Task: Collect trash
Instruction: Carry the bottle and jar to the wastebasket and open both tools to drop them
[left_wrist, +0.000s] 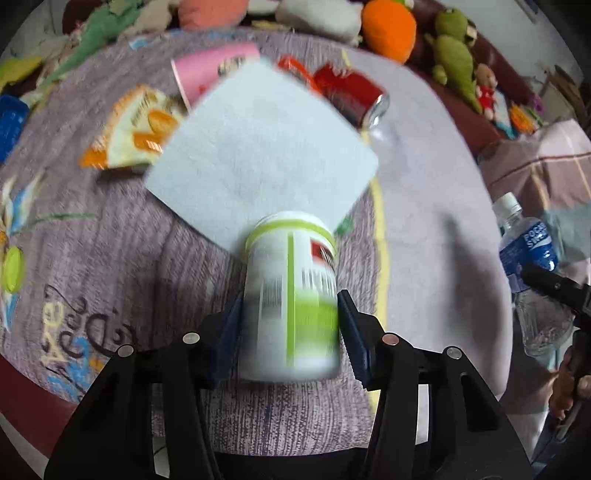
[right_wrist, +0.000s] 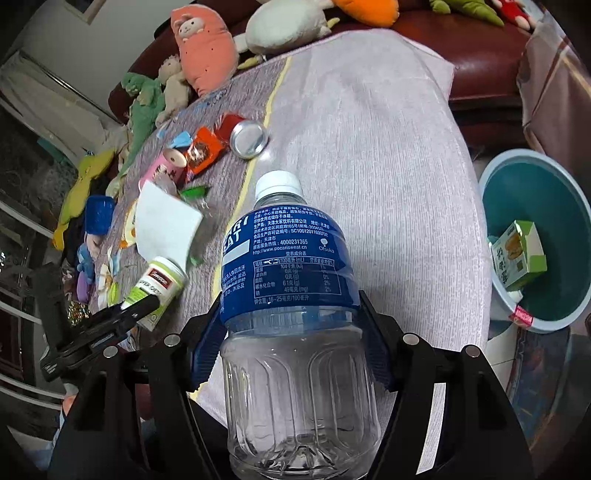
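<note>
My left gripper (left_wrist: 290, 325) is shut on a white and green pill bottle (left_wrist: 291, 291), held above the purple cloth; it also shows in the right wrist view (right_wrist: 157, 288). My right gripper (right_wrist: 291, 321) is shut on an empty clear plastic bottle with a blue label (right_wrist: 291, 295), which also shows at the right edge of the left wrist view (left_wrist: 528, 258). A teal bin (right_wrist: 532, 206) holding a green carton (right_wrist: 521, 258) stands right of the table. On the cloth lie a white napkin (left_wrist: 262, 147), a red can (left_wrist: 354, 92), a pink cup (left_wrist: 210, 70) and an orange wrapper (left_wrist: 136, 129).
Plush toys (left_wrist: 391, 29) line the dark red sofa (right_wrist: 480, 55) behind the table. A blue object (left_wrist: 11, 125) lies at the left edge. The pale cloth (right_wrist: 369, 147) covers the table's right half.
</note>
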